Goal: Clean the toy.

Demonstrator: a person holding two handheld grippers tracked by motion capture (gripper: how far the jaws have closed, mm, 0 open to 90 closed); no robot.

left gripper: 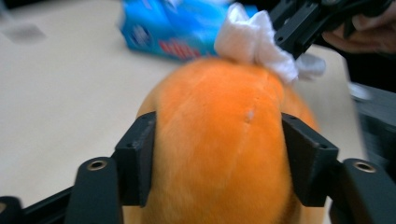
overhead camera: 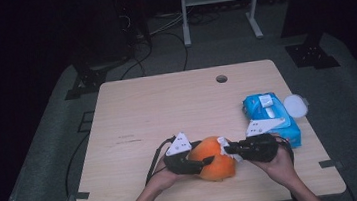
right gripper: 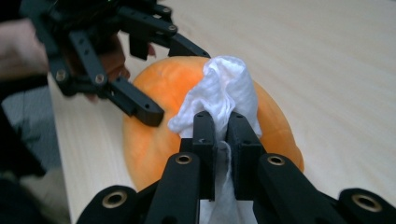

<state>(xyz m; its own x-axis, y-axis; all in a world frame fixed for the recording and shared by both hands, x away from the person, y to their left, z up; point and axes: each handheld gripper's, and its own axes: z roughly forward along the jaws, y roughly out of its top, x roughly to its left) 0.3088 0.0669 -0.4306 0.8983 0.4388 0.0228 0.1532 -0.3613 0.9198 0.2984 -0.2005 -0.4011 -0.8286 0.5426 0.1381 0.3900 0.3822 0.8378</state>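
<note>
Left gripper (overhead camera: 204, 162): I see it at the lower centre of the high view, held in my left hand (overhead camera: 163, 178). Its fingers (left gripper: 136, 161) are clamped on the two flanks of the orange plush toy.
Right gripper (overhead camera: 228, 150): I see it just right of centre in the high view, held in my right hand (overhead camera: 279, 166). Its fingers (right gripper: 204, 140) are together, pinching a white wipe.
Orange plush toy (overhead camera: 213, 158): rounded, soft and fuzzy. It rests on the counter near the bottom edge of the high view, between the two grippers. In the left gripper view it sits at centre frame.
White wipe (right gripper: 223, 95): crumpled. It lies bunched against the top of the toy, touching it, at the centre of the right gripper view and at the upper right of the left gripper view.
Counter (overhead camera: 157, 112): light wood; its surface takes up the middle of the high view.
Blue wipe pack (overhead camera: 271, 116): it lies on the counter at the right of the high view, beyond the right gripper and near it.
White lid (overhead camera: 295, 105): round, just beside the pack at the counter's right edge.
Round hole (overhead camera: 221, 79): in the counter near its far edge, upper centre of the high view.
</note>
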